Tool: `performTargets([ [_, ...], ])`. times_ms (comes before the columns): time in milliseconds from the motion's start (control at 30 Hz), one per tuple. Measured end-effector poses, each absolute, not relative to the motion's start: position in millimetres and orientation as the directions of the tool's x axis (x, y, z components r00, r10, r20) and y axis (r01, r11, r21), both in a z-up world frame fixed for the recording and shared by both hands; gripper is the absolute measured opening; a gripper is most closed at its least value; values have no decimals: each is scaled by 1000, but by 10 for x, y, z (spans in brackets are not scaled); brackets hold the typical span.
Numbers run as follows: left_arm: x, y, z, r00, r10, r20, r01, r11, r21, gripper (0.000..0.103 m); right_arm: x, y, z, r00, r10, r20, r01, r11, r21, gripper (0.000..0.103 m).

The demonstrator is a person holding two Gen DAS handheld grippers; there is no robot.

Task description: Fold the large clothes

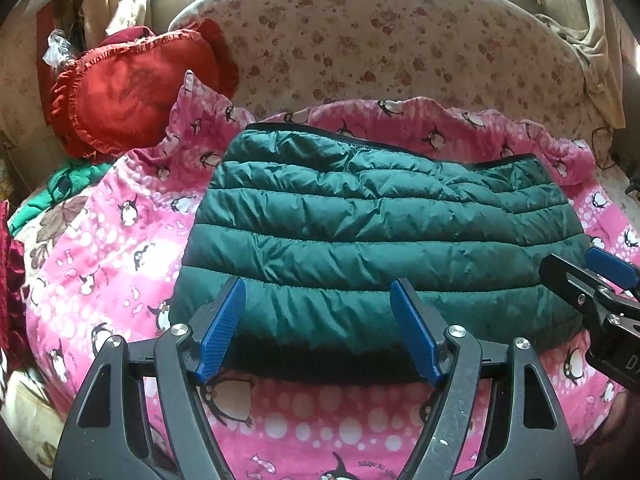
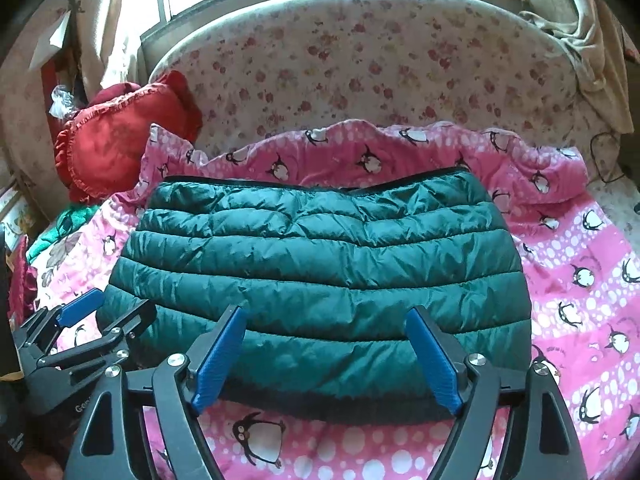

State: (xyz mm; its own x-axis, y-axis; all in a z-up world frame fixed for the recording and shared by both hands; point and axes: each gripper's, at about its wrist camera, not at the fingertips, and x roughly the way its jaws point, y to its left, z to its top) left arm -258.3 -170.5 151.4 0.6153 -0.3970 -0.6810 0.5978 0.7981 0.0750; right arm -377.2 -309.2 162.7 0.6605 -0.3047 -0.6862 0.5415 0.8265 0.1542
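A dark green quilted puffer jacket (image 1: 360, 232) (image 2: 320, 272) lies folded into a broad rectangle on a pink penguin blanket (image 1: 120, 248) (image 2: 580, 280). In the left wrist view my left gripper (image 1: 318, 284) is open, its blue pads spread above the jacket's near edge and pressing on nothing. My right gripper (image 1: 584, 268) enters that view at the jacket's right end. In the right wrist view my right gripper (image 2: 326, 312) is open as well, straddling the near edge with nothing clamped. My left gripper (image 2: 108, 310) shows there at the jacket's left corner.
A red frilled cushion (image 1: 128, 92) (image 2: 120, 132) leans at the back left against a floral headboard (image 1: 380, 40) (image 2: 380, 68). A green cloth (image 1: 52, 192) lies bunched at the left edge. Beige curtains (image 1: 592, 40) hang at the back right, under a window.
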Motion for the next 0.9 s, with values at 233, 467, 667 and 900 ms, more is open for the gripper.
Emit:
performTargets([
  [233,-2606,-1677,1559,629,-396,-669,583,809,70,75,-3800,-3029,1671,665,-319,-675,544,826,146,81],
  [467,-2633,-1688,1562,623,-405,-669,590,805,62,75,-3824,-3026,1663,659,-321,-681,554,819,149,81],
  [667,-2638,-1700,1542,613,-411,-675,589,807,43,75,-3834,-3031,1649,633,-342,-694,582,802,135,81],
  [900,-2646,-1714,1527,607,-417,-676,594,804,38,75,-3825,-3020,1618,626,-336,-704,580,803,133,81],
])
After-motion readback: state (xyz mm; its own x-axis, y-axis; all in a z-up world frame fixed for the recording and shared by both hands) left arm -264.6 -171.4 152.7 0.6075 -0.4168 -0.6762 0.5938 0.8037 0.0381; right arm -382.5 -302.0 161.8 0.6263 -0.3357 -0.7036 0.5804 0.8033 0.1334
